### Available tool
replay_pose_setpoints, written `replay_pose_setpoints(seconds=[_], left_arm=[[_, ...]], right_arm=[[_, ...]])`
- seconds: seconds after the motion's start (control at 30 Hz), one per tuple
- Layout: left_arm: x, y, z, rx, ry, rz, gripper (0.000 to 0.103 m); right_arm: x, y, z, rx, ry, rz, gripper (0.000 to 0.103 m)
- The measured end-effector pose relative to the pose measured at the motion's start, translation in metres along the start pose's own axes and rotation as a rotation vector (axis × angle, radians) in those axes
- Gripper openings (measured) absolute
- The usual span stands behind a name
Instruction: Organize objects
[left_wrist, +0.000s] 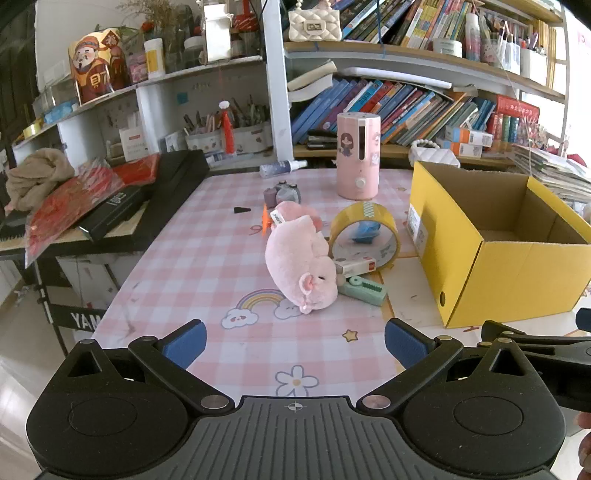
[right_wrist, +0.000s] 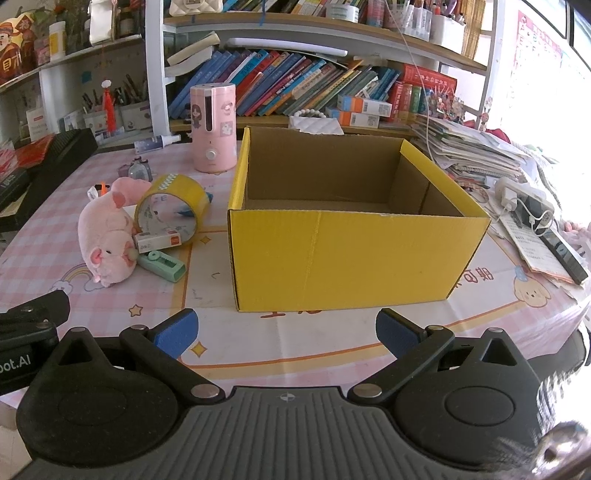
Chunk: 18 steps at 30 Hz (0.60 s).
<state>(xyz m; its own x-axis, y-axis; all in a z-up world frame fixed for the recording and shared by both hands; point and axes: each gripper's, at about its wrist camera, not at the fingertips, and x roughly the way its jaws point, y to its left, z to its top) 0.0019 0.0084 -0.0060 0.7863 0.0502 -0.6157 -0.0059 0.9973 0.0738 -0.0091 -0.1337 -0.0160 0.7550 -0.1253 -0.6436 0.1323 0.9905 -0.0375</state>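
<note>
A pink plush pig (left_wrist: 299, 258) (right_wrist: 107, 240) lies on the checked tablecloth. Beside it stand a yellow tape roll (left_wrist: 364, 232) (right_wrist: 171, 208) on edge, a small white and red box (left_wrist: 356, 266) (right_wrist: 157, 240) and a mint green correction tape (left_wrist: 364, 290) (right_wrist: 162, 266). An open yellow cardboard box (left_wrist: 517, 273) (right_wrist: 351, 254) stands to the right, with nothing visible inside. My left gripper (left_wrist: 295, 341) hangs open above the table's near edge, short of the pig. My right gripper (right_wrist: 286, 332) is open in front of the box, nothing between its fingers.
A pink cylinder humidifier (left_wrist: 357, 155) (right_wrist: 214, 127), a small grey toy (left_wrist: 282, 194), a black cap (left_wrist: 242, 210) and a spray bottle (left_wrist: 282, 168) sit farther back. Bookshelves (left_wrist: 406, 107) rise behind. A black keyboard case (left_wrist: 147, 199) lies left; papers and a charger (right_wrist: 517, 192) lie right.
</note>
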Motion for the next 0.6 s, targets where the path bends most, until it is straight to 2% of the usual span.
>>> replay_pose_setpoints(seconds=[0.6], left_arm=[[0.0002, 0.0, -0.0001, -0.002, 0.002, 0.002, 0.103]], right_arm=[[0.001, -0.001, 0.0008, -0.002, 0.002, 0.0, 0.103]])
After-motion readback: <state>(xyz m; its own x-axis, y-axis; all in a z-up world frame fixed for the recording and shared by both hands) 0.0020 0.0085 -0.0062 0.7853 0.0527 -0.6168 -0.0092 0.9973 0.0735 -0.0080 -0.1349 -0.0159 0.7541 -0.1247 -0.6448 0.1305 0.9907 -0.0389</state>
